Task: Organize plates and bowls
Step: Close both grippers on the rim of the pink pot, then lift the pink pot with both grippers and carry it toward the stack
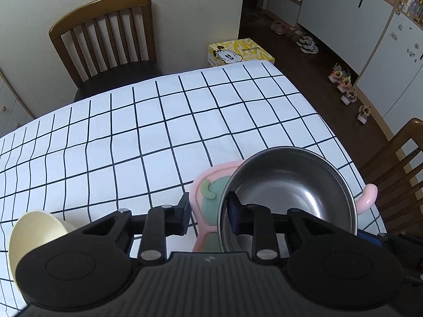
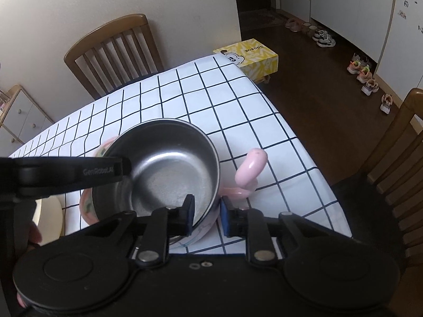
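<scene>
A steel bowl sits on a pink plate with a curled pink handle, near the table's right front corner. My left gripper is open, its jaws wide apart on either side of the bowl's left rim, one finger inside the bowl. It shows from the side in the right wrist view. My right gripper is open, its jaws standing on either side of the bowl's near rim with a gap. A cream bowl lies at the table's front left.
The table has a white cloth with a dark grid. Wooden chairs stand at the far side and the right. A yellow box and several shoes are on the floor.
</scene>
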A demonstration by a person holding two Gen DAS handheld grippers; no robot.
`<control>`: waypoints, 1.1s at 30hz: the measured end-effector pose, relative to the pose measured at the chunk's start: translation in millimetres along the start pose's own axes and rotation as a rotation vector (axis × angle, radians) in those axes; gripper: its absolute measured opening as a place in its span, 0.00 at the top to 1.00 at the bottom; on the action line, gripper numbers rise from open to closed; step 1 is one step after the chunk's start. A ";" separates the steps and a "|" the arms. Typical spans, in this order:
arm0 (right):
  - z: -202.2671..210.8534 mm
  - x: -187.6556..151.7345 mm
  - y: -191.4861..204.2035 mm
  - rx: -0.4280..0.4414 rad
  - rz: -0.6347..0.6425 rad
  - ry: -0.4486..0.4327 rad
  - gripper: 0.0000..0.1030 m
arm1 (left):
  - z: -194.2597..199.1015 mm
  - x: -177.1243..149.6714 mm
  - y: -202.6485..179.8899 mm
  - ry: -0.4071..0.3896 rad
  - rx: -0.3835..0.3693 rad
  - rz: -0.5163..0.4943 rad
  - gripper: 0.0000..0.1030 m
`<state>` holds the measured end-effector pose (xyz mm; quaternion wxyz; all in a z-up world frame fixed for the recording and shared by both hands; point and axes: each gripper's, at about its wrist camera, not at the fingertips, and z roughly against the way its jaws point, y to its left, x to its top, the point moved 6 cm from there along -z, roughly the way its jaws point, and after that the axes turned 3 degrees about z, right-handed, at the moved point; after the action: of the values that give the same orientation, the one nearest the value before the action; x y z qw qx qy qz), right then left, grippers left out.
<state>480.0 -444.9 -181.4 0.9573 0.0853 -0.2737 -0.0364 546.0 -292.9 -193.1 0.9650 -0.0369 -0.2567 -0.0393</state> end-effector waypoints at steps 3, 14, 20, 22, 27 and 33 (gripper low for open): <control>2.4 -2.6 -0.9 0.004 0.003 0.007 0.84 | 8.0 -5.2 0.5 -0.002 0.002 -0.003 0.75; 40.0 -29.0 6.5 0.008 0.045 0.026 0.86 | 63.8 -44.0 1.4 -0.010 -0.003 -0.025 0.75; 83.0 -49.0 14.4 0.004 0.063 0.011 0.87 | 106.8 -77.7 4.7 -0.012 -0.015 -0.031 0.75; 98.9 -57.1 18.2 0.001 0.070 0.001 0.87 | 123.7 -90.3 5.9 -0.024 -0.025 -0.036 0.75; 137.5 -83.7 27.5 -0.005 0.075 -0.010 0.87 | 166.4 -122.1 9.0 -0.044 -0.044 -0.054 0.75; 177.8 -123.2 39.5 -0.016 0.090 -0.017 0.87 | 211.8 -162.9 12.7 -0.057 -0.050 -0.095 0.75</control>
<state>282.2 -417.3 -89.3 0.9563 0.0651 -0.2849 0.0039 302.0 -251.6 -91.7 0.9531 -0.0497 -0.2846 -0.0903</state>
